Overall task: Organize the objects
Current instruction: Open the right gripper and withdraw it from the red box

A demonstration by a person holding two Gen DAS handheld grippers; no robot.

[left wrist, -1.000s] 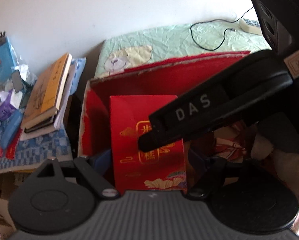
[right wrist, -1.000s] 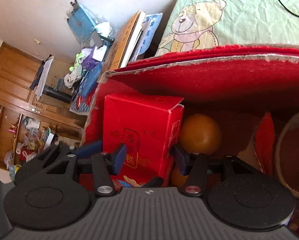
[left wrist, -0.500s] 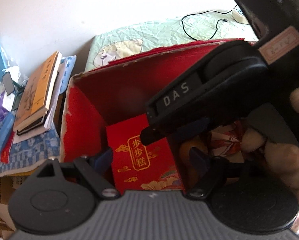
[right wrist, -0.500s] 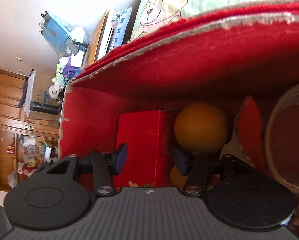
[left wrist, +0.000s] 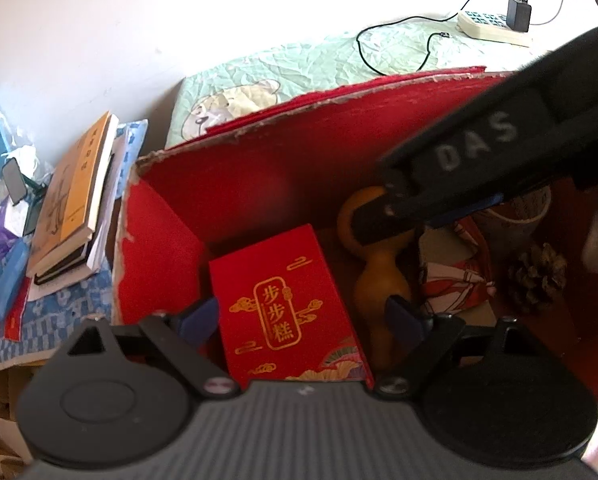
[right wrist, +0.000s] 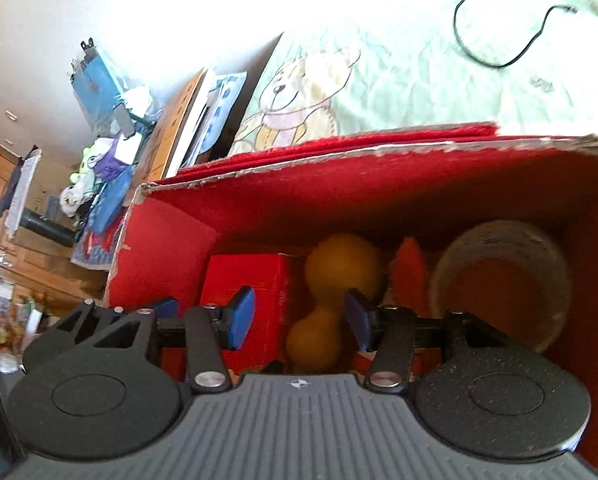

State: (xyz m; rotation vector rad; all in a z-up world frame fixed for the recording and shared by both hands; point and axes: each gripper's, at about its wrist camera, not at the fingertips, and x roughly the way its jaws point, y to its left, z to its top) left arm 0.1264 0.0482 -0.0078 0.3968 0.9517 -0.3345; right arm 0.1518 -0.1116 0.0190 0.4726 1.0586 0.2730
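Currently red packet (left wrist: 287, 304) lies in red box (left wrist: 159, 248), left end, gourd (right wrist: 331, 300) beside it. Left gripper (left wrist: 303, 316) and right gripper (right wrist: 295, 320) both spread, empty. Risk: withdrawing fingers snag box wall.

The box (left wrist: 283, 184) is showing red walls; the packet (left wrist: 287, 308) is wearing red with gold characters and clouds; the gourd (right wrist: 335, 292) is glowing orange-yellow; the sheet (right wrist: 399, 76) is showing pale green with a bear.

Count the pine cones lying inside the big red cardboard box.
1. One brown pine cone lies on the floor of the red cardboard box, toward its right end. Others may be hidden behind the right gripper.
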